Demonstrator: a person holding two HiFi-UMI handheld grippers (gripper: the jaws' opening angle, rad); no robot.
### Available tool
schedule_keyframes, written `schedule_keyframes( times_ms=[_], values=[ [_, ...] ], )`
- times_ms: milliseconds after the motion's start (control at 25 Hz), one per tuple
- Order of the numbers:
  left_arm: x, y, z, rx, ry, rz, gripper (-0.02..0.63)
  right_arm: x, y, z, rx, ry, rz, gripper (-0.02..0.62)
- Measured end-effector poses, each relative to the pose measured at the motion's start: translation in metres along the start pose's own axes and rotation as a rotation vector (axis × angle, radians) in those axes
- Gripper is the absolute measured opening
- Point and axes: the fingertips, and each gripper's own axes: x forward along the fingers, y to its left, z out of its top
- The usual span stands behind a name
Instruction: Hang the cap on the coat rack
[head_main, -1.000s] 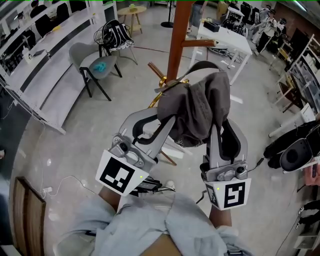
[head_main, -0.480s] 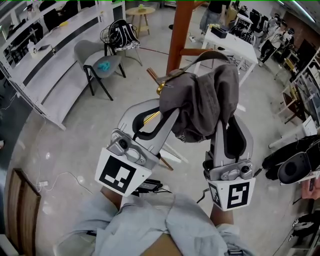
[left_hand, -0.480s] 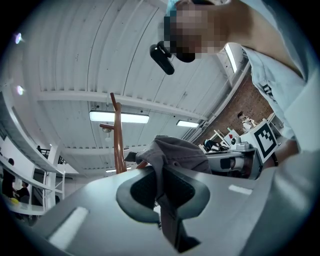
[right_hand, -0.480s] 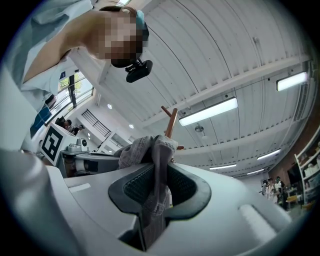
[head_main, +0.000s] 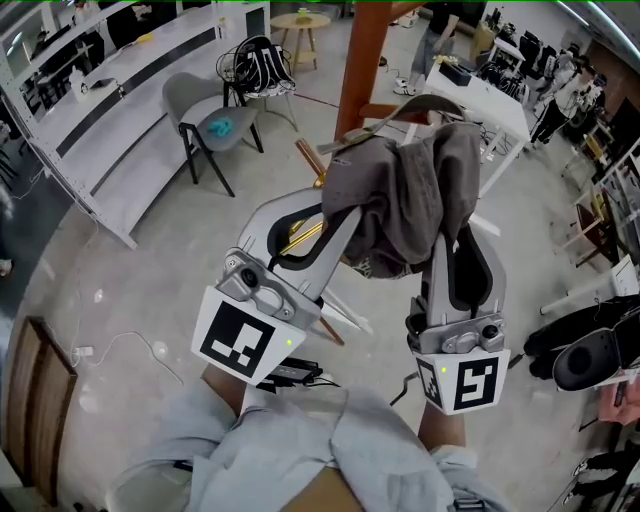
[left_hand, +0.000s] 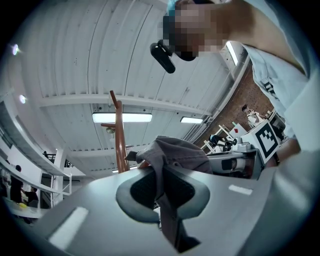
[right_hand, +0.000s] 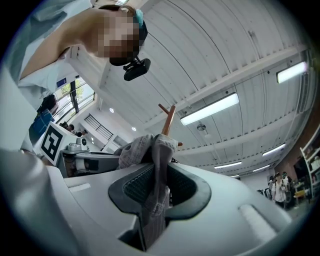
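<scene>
left claw (left_hand: 160, 184), right claw (right_hand: 159, 186) (two) pinch one cap (head_main: 410, 200) near one rack (head_main: 362, 60).

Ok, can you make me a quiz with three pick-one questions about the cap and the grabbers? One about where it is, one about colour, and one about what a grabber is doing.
1. Where is the cap?
A. On the floor.
B. Held up in front of the coat rack.
C. On the grey chair.

2. What colour is the cap?
A. Grey.
B. Red.
C. Yellow.

3. What is the left gripper doing?
A. Open and empty.
B. Holding a cup.
C. Shut on the cap.

Answers:
1 B: the head view shows it up in the air in front of the brown pole.
2 A: the cloth is grey in every view.
3 C: its pads pinch the cloth, and the right gripper pinches it too.
</scene>
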Motion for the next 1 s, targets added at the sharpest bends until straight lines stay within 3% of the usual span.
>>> schedule_keyframes(
  times_ms=[640, 1000],
  values=[
    [0.01, 0.01, -0.041, 0.009, 0.119, 0.061, 0.017, 0.02, -0.009, -0.047, 0.084, 0.055, 0.066, 0.083],
    [0.005, 0.019, -0.073, -0.047, 0.2, 0.109, 0.017, 0.032, -0.005, -0.075, 0.102, 0.107, 0.102, 0.083]
  ],
)
